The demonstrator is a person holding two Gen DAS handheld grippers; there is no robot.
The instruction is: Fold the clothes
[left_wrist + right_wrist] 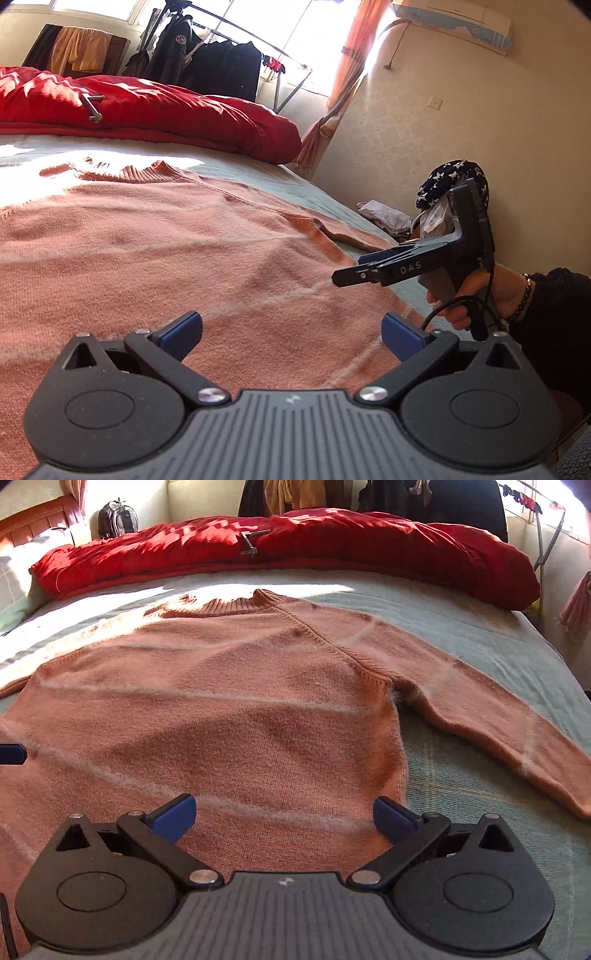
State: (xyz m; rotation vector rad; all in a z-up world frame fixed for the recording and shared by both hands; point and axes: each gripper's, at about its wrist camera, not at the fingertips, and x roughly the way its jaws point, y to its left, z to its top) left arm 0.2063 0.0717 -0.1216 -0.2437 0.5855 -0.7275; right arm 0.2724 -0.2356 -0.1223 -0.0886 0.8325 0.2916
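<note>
Both claws sit closest to the lenses, each spread wide with nothing between its blue pads: the left claw (291, 332) hovers over the lower body of the sweater, and the right claw (284, 814) hangs above the hem near the sweater's right side seam.

Beneath everything, the bed (480, 638) carries the work under a pale green cover, with a red quilt (332, 542) bunched along its far edge. On it the pink sweater (221, 701) lies flat and face up, collar toward the quilt and hem toward the near edge of the bed. One sleeve (498, 720) stretches out toward the right edge of the bed, lying on the cover clear of the body.

The step in hand looks like the first fold, bringing that sleeve across the body. To do it well, the right claw should probably pinch the sleeve near its cuff, taking both knit layers, lift only enough to clear the body, and lay it straight across. The left claw could press the shoulder seam (332, 642) so the body does not drag. Fuzzy knit may cling and bunch, so slow travel seems wise.
</note>
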